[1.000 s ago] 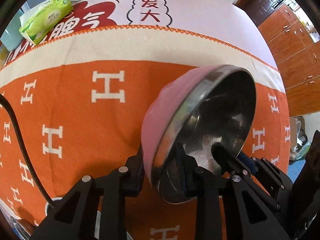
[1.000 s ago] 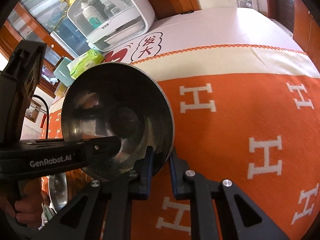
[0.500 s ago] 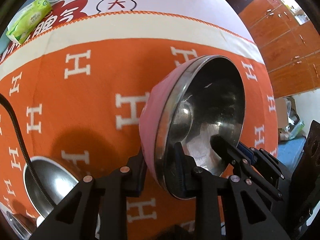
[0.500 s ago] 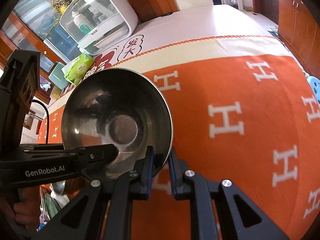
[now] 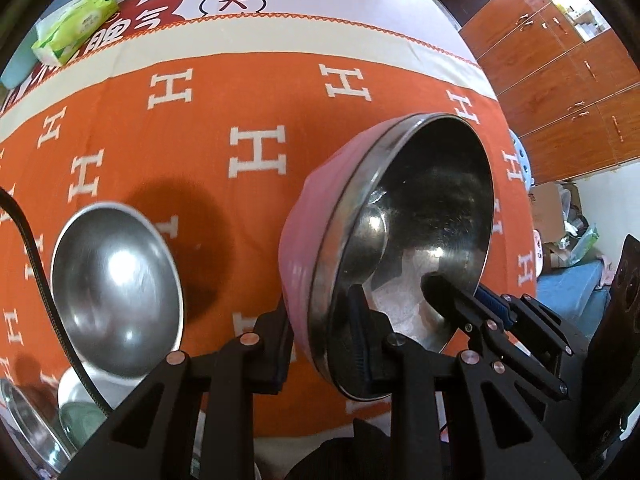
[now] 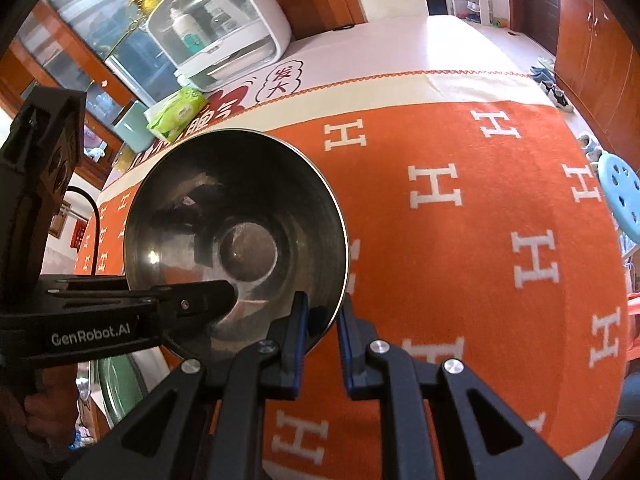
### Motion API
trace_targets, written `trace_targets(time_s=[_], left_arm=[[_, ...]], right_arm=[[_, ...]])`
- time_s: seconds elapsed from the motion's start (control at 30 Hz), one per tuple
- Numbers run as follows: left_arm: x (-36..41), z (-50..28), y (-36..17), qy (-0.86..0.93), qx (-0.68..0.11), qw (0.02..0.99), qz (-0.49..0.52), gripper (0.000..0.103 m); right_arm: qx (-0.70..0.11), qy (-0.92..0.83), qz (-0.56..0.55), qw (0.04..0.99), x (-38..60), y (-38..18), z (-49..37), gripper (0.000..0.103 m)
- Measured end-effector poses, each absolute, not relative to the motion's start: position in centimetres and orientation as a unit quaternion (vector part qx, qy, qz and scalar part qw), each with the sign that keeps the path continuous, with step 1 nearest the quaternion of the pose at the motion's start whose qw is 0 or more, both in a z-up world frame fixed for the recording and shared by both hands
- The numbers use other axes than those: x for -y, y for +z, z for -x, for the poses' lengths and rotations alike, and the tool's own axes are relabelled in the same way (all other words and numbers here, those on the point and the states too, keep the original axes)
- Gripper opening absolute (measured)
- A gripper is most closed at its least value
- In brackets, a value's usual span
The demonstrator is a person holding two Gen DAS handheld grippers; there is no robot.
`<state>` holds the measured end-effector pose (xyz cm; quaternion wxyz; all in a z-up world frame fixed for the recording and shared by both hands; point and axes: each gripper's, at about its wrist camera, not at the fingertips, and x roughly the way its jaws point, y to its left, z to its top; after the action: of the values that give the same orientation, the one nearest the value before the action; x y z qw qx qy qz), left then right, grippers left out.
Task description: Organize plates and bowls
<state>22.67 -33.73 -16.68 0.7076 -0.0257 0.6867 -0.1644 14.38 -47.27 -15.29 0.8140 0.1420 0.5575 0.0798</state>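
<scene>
- In the left wrist view, the stack at seven o'clock is cut off by the picture's edge: we make out a white dish (image 5: 76, 388), a green one (image 5: 82, 420) and a steel plate (image 5: 28, 416), but not how many lie there.
- A black cable (image 5: 44, 292) crosses the loose steel bowl (image 5: 116, 292), which is blurred, so we cannot tell whether it rests on the orange cloth (image 5: 260, 100) or on the stack.
- The pink bowl (image 5: 400, 248), steel inside, is held tilted above the table at the centre and four o'clock; its lower rim is hidden behind the fingers.
- The left gripper (image 5: 324, 344) is clamped on the pink bowl's rim, one finger outside, one inside.
- The right gripper (image 6: 322, 340) is pinched onto the rim at the opposite side; in its view the hand (image 6: 44, 412) behind the left tool is mostly hidden.
- Since a second ago both views look from higher and take in more of the cloth, and the loose steel bowl and stack have come into sight at eight o'clock.
- The tissue pack (image 5: 76, 28) now sits farther out, at eleven o'clock.
</scene>
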Motion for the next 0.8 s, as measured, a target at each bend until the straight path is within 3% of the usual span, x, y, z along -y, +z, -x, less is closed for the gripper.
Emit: trace_targets(time_s=[0.8], left_arm=[[27.5,-13.4,-11.5,-0.142,-0.640,0.750,0.087,0.025]], right_arm=[[-0.531,0.135,-0.062,0.834,41.4,-10.0,-8.4,0.014]])
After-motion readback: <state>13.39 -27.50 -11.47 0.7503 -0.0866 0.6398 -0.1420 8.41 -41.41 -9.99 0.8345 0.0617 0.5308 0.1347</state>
